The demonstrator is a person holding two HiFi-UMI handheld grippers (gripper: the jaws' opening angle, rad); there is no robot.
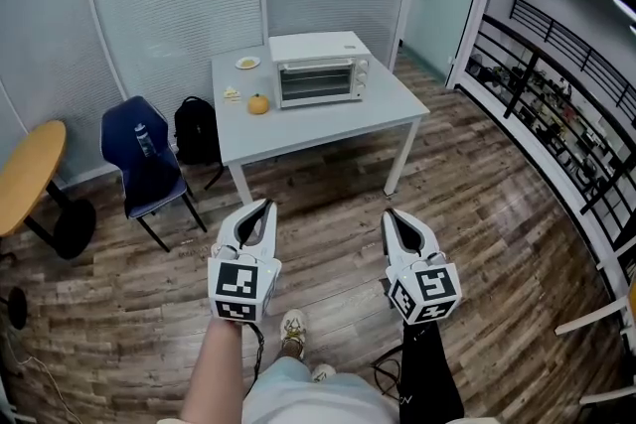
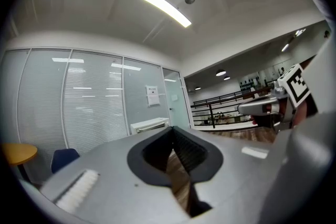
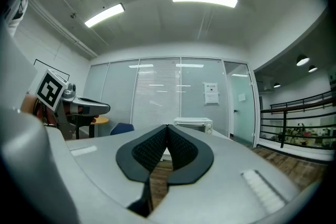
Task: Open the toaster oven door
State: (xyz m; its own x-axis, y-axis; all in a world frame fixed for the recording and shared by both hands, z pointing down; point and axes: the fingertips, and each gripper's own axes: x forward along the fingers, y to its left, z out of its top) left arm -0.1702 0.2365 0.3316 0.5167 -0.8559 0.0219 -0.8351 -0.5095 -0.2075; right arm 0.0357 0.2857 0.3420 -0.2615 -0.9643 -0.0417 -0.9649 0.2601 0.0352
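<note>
White toaster oven (image 1: pixel 320 68), 1 unit, door shut flush against its front, control knobs down the right side; stands at the rear of a white table (image 1: pixel 328 126) set against a glass wall with blinds. On the same table, left of the oven: 1 orange fruit (image 1: pixel 258 103) near the front corner of the oven, 1 small plate (image 1: pixel 247 63) towards the back edge. Beside the table: 1 blue chair (image 1: pixel 139 159) and 1 black backpack (image 1: pixel 196 131) on the wood-plank floor (image 1: pixel 497 243). Left gripper (image 1: pixel 264 206): held low over the floor, well short of the table, jaw tips touching, nothing between them. Right gripper (image 1: pixel 392 214): level with the left, likewise closed at the tips and empty. Both point towards the table.
</note>
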